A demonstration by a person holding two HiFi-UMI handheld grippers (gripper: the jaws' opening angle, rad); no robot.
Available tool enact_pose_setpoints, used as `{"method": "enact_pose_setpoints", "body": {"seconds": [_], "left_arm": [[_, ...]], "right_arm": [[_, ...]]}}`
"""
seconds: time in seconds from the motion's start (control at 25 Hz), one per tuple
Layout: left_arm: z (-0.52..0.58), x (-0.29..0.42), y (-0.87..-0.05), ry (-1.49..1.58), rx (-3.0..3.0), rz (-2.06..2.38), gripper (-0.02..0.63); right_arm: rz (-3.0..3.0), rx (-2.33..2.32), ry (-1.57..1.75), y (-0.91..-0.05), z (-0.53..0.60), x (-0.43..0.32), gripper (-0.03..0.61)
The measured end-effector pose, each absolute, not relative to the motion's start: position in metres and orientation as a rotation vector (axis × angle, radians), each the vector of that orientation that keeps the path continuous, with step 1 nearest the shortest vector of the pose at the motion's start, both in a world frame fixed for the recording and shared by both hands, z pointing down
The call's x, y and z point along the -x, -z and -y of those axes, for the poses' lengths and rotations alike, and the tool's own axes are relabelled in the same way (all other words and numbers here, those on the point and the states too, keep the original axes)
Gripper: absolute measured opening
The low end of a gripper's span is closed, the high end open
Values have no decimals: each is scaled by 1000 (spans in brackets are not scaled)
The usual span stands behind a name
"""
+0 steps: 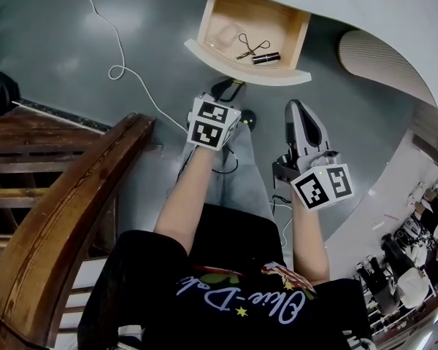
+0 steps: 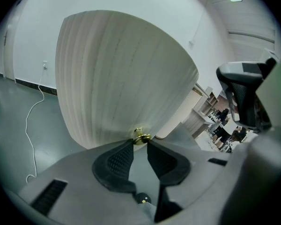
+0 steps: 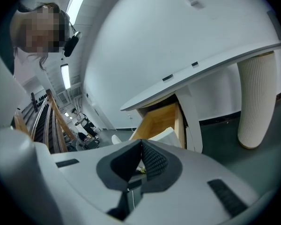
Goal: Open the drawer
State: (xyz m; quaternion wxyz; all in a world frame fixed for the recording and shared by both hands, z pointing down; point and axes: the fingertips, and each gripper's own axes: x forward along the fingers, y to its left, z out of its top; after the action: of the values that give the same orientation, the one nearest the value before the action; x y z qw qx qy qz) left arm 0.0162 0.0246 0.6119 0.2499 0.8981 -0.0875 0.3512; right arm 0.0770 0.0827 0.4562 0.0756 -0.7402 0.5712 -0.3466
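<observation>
A wooden drawer (image 1: pixel 237 67) stands pulled out from under a white tabletop (image 1: pixel 365 6). The left gripper (image 2: pixel 140 142) is closed on the brass knob (image 2: pixel 141 137) at the middle of the drawer's curved white front. The right gripper (image 3: pixel 141 143) is beside it, jaws together and empty. A dark tube (image 1: pixel 266 58) lies near the drawer's front edge.

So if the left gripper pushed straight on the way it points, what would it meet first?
The left gripper has the brass knob pinched at its tips, so that comes first; right behind it stands the ribbed white drawer front.
</observation>
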Motion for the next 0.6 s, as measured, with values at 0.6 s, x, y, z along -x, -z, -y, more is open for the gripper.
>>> {"method": "enact_pose_setpoints", "body": {"seconds": [0.6], "left_arm": [[-27, -15, -610, -976, -2431, 209, 88]], "right_arm": [[-1669, 2245, 1037, -453, -85, -78, 2]]}}
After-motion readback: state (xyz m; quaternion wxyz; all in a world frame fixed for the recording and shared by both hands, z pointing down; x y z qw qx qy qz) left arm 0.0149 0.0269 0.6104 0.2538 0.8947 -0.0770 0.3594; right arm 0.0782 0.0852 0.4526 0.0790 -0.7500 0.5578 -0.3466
